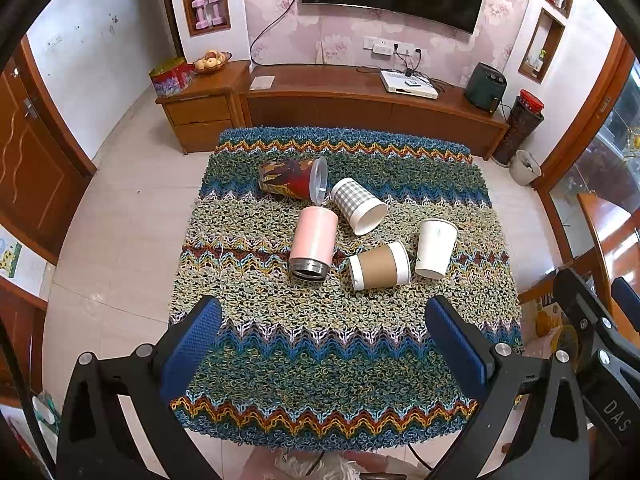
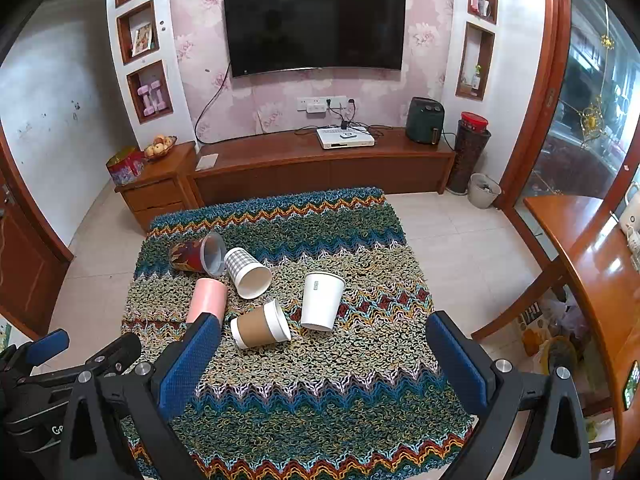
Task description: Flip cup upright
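Several cups are on a knitted zigzag cloth (image 1: 332, 352). A white paper cup (image 1: 435, 248) (image 2: 321, 301) stands upright. A brown-sleeved paper cup (image 1: 379, 266) (image 2: 261, 325), a pink steel tumbler (image 1: 313, 244) (image 2: 207, 300), a grey checked paper cup (image 1: 358, 205) (image 2: 247, 272) and a red patterned cup with a clear lid (image 1: 294, 179) (image 2: 198, 256) lie on their sides. My left gripper (image 1: 323, 344) is open and empty, above the cloth's near part. My right gripper (image 2: 323, 354) is open and empty, nearer than the cups.
The cloth covers a small table on a tiled floor. A wooden TV cabinet (image 1: 360, 104) stands behind it, with a dark bin (image 1: 520, 128) and a white bucket (image 1: 525, 167) at the right. A wooden table (image 2: 588, 248) is at the right.
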A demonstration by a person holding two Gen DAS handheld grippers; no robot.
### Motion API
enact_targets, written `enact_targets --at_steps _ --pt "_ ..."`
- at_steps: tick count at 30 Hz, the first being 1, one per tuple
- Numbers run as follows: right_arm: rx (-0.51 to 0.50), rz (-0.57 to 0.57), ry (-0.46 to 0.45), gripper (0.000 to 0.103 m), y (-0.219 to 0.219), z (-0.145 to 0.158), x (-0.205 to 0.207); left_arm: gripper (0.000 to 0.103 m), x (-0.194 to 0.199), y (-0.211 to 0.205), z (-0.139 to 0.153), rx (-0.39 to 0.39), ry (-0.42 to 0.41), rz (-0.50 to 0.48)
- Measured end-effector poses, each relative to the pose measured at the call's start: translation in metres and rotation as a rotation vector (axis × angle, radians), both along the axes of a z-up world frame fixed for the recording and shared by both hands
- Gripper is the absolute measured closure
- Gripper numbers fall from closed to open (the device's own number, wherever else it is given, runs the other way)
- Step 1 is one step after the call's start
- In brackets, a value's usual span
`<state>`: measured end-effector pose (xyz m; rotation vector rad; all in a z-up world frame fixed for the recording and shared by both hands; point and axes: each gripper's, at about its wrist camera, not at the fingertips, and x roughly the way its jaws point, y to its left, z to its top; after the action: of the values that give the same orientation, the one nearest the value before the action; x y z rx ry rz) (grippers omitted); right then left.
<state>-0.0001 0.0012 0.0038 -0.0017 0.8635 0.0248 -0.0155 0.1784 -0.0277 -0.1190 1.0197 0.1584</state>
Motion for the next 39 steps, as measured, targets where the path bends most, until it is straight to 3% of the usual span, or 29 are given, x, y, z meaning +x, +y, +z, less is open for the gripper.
enact_targets --at_steps 23,39 --pt "0.006 0.005 -0.002 0.001 0.0 0.006 -0.003 0.001 -0.003 -0.001 -0.004 0.007 -0.006 0.0" --pt "0.013 0.014 -0.02 0.001 -0.003 0.008 -0.009 0.001 -0.007 0.002 0.009 0.014 -0.017 0.004"
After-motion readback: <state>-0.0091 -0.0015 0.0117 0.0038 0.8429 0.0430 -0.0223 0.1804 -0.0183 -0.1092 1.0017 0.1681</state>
